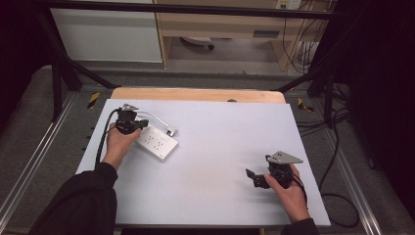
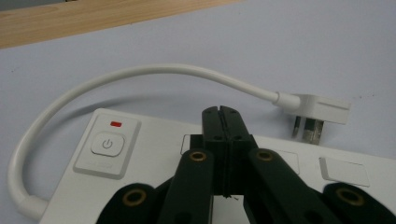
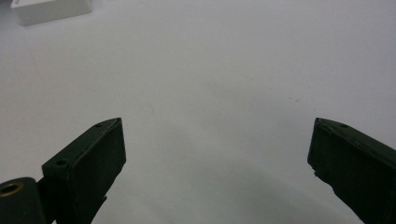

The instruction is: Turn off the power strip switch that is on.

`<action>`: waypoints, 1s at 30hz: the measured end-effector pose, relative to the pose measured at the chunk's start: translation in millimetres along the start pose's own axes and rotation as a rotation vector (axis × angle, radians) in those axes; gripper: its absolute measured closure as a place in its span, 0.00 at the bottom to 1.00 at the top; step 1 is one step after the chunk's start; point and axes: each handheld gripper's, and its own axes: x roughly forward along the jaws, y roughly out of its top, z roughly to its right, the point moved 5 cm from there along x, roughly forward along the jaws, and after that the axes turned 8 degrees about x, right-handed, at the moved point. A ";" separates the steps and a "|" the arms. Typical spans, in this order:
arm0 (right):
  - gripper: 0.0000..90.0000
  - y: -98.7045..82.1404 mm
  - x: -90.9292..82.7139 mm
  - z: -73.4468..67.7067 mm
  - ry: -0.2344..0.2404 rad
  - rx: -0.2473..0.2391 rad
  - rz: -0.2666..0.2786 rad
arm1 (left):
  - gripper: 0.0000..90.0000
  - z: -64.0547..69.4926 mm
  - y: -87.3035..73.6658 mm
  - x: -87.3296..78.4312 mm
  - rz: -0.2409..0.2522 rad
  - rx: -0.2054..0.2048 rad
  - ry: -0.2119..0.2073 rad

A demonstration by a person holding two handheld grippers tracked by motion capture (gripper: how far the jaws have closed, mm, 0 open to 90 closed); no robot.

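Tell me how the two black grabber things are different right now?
The left gripper has its jaws pressed shut; the right gripper has its jaws wide apart. The left gripper is over the white power strip; the right gripper is over bare table. Both are black, each held in a hand.

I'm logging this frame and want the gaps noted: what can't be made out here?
- Left gripper view: its shut jaws cover the middle of the power strip, so contact can't be told.
- High view: strip sockets too small to count.
- Right gripper view: the strip is cut off by the top edge.
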 end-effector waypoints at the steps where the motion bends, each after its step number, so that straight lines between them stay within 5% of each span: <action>1: 0.05 0.0 0.0 0.2 -0.001 -0.002 0.000 | 1.00 0.3 -0.2 0.6 -0.003 0.002 0.000; 30: 0.05 0.0 -0.1 0.0 0.001 -0.003 0.001 | 1.00 3.1 -3.4 7.9 -0.025 0.016 0.000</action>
